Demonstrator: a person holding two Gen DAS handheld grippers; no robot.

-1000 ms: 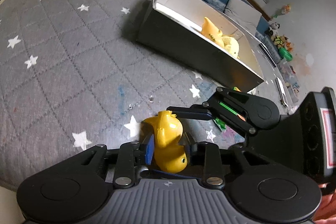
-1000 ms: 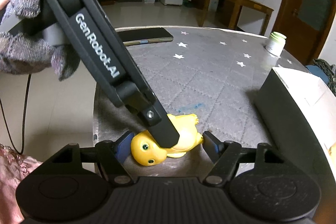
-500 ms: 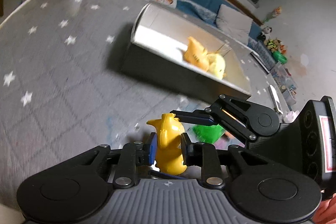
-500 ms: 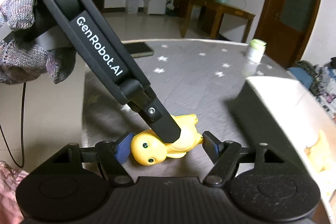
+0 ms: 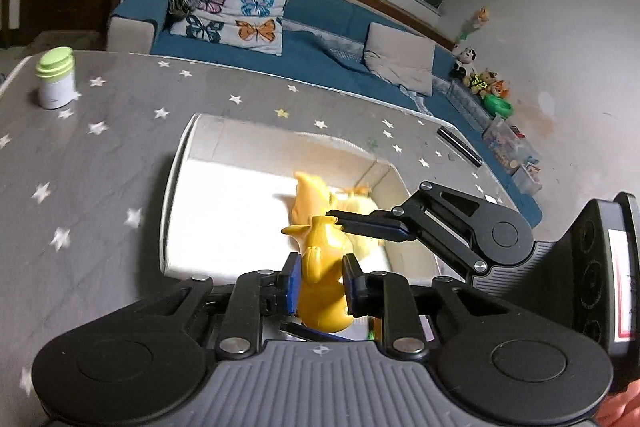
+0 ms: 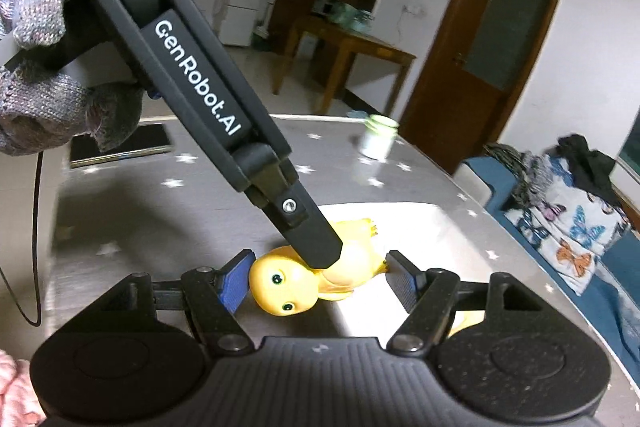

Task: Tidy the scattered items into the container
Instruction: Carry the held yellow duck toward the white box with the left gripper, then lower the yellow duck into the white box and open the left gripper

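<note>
A yellow rubber duck [image 5: 324,259] hangs in the air over the open white box [image 5: 180,163]. My left gripper [image 5: 318,279] is shut on the duck's body, its blue pads pressing both sides. My right gripper [image 6: 320,279] holds the same duck [image 6: 288,283] lengthwise, one pad at the head and the other at the tail. In the right wrist view a left finger [image 6: 316,239] presses on the duck from above, with the box's white floor [image 6: 420,227] below. Other yellow toys [image 5: 316,191] lie blurred inside the box.
A white jar with a green lid [image 5: 56,83] stands at the far edge of the grey starred table [image 5: 80,155]. A phone [image 6: 120,147] lies at another edge and a black bar [image 5: 460,147] beyond the box. A gloved hand [image 6: 36,67] grips the left tool.
The left jaws closed on the duck as it lay on the table. Both grippers then lifted it together and carried it from beside the box to above its opening.
</note>
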